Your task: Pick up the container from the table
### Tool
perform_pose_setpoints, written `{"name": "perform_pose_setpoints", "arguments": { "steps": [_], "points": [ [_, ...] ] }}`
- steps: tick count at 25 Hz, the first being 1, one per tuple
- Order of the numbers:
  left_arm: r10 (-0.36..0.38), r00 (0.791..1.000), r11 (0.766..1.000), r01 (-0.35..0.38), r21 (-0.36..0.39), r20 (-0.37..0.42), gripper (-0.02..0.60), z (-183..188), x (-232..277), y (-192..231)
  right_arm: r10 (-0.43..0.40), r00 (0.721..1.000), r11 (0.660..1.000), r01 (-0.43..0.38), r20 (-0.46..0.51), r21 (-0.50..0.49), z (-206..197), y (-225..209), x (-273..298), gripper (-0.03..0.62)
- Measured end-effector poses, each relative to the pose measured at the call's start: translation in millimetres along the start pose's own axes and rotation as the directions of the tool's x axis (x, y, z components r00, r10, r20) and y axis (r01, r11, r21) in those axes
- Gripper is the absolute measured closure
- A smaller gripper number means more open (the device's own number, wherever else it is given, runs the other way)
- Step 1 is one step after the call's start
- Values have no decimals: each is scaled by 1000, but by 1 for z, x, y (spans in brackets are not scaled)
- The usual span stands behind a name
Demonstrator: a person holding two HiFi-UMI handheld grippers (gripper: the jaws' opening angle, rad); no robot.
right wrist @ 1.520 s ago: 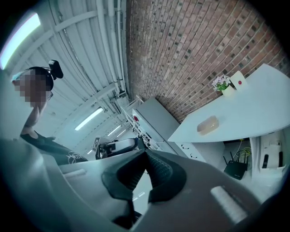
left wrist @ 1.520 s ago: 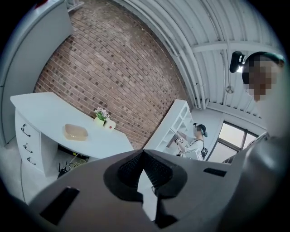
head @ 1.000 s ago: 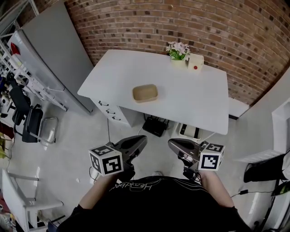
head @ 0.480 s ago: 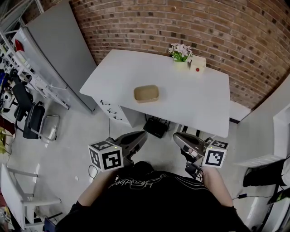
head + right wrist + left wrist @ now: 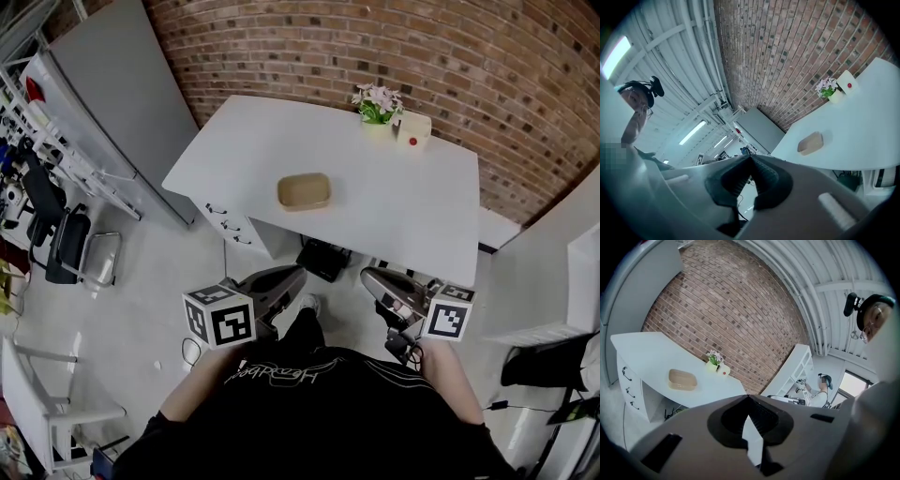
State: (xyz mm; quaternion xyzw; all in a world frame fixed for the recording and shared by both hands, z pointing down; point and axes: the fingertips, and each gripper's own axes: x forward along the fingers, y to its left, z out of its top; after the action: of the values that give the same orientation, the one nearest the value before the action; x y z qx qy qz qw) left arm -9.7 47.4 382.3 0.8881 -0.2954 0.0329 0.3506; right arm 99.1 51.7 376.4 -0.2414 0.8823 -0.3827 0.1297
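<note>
Nearer the table [image 5: 422, 211] now, left hand-held gripper [image 5: 299, 273] and right hand-held gripper [image 5: 367, 276] both closed on nothing.

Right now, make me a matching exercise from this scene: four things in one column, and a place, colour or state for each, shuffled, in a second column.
Column one:
1 container
2 flower pot
3 white box
4 right gripper

Column two:
A bears a red dot
B jaws together, held short of the table
C tan, alone near the table's middle
D pink blooms, at the table's far edge

Pairs: 1-C, 2-D, 3-A, 4-B
</note>
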Motion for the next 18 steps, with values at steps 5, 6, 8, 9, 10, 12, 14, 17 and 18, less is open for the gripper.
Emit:
{"name": "perform_pose_setpoints", "arguments": {
  "steps": [5, 6, 8, 9, 10, 12, 14, 17, 18],
  "points": [
    [1, 1000, 1000, -1, -28, -20, 578, 13, 16, 25, -16, 1000, 999, 16, 12, 35, 15, -21, 14, 591],
    [1, 1000, 999, -2, -37, -25, 578, 15, 20, 31, -23, 1000, 999, 23, 12, 43, 17, -28, 16, 589],
    [0, 1000, 999, -1, -50, -31, 578, 20, 27, 43, -35, 999, 998, 34, 7, 58, 20, -40, 23, 591],
    [0, 1000, 999, -2, -54, -31, 578, 24, 30, 49, -38, 999, 997, 38, 3, 63, 22, -46, 28, 591],
    [2, 1000, 998, -3, -57, -30, 578, 28, 33, 56, -40, 999, 997, 40, -2, 67, 25, -52, 33, 589],
    [4, 999, 998, -6, -63, -34, 578, 38, 41, 69, -43, 999, 996, 43, -7, 81, 33, -63, 44, 590],
    [6, 999, 998, -9, -70, -43, 577, 47, 49, 81, -48, 999, 995, 48, -10, 87, 40, -75, 54, 589],
    [11, 998, 996, -16, -83, -54, 578, 58, 57, 100, -57, 998, 995, 59, -24, 82, 49, -90, 71, 590],
    [13, 998, 996, -18, -89, -56, 578, 61, 60, 107, -68, 997, 993, 71, -28, 91, 51, -97, 75, 591]
  ]
}}
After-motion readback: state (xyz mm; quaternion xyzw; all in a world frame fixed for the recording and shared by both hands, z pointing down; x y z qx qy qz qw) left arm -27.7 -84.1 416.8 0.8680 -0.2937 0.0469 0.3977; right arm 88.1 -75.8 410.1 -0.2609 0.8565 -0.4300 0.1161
